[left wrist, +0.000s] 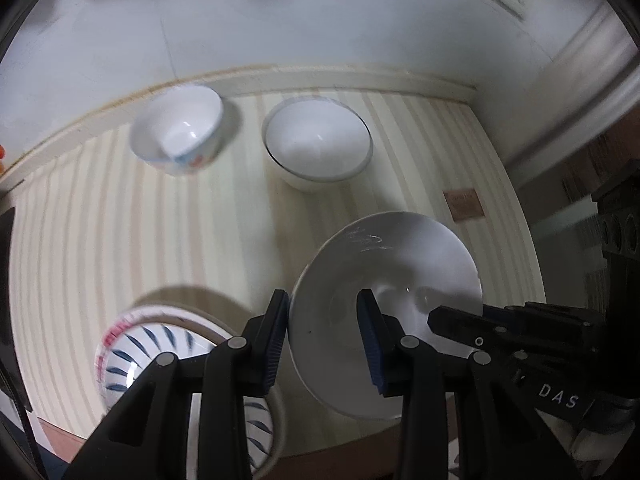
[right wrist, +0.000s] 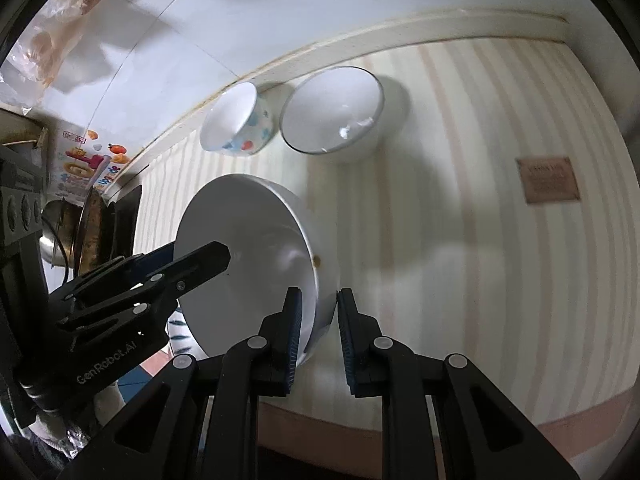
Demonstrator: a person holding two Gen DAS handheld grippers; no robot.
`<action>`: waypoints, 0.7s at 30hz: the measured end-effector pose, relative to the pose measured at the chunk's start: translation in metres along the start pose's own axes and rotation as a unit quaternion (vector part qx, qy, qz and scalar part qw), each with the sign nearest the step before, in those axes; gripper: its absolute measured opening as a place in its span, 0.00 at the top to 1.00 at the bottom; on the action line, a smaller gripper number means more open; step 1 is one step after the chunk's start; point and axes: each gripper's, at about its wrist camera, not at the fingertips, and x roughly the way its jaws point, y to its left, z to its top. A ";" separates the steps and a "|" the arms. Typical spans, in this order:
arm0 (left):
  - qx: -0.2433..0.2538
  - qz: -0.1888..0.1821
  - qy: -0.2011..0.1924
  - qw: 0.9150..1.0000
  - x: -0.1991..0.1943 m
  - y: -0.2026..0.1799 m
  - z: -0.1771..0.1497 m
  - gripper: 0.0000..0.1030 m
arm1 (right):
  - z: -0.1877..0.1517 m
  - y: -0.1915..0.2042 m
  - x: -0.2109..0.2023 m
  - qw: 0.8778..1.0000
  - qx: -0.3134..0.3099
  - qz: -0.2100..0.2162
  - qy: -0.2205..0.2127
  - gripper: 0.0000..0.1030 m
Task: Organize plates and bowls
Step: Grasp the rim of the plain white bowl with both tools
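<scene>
Nearest to us, our left gripper (left wrist: 323, 332) has its jaws parted around the rim of a plain white ceramic bowl (left wrist: 384, 280), one blue-padded finger outside the wall and the other inside; the pads look close to the rim, but we cannot tell whether they press on it. Our right gripper (right wrist: 318, 330) straddles the opposite rim of the same white bowl (right wrist: 248, 256) in the same way, jaws apart with the wall between them, and again we cannot tell whether they clamp it. The bowl is tilted, its opening turned toward the left gripper's side.

Just to the left, low in the left wrist view, a white bowl with blue leaf strokes inside (left wrist: 160, 344) sits partly behind the left fingers, with a red-edged rim showing around it.

All of this rests above a cream striped tablecloth (left wrist: 120, 220), which carries a small brown rectangular label (right wrist: 548, 180) off to the right.

Farther back, near the wall, stand two more bowls side by side: a small white bowl with blue and red prints on its outside (right wrist: 240, 124), tipped on its side, and a larger white bowl with a dark thin rim (right wrist: 332, 112). They look very close, perhaps touching.
</scene>
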 end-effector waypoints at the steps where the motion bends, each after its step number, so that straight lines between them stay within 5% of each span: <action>1: 0.002 -0.001 0.004 1.000 0.005 -0.003 -0.003 0.69 | -0.005 -0.006 -0.001 1.000 0.005 -0.001 0.001 0.80; 21: 0.041 0.006 0.081 0.996 0.079 -0.040 -0.044 0.69 | -0.060 -0.077 0.046 0.997 0.063 -0.026 0.048 0.80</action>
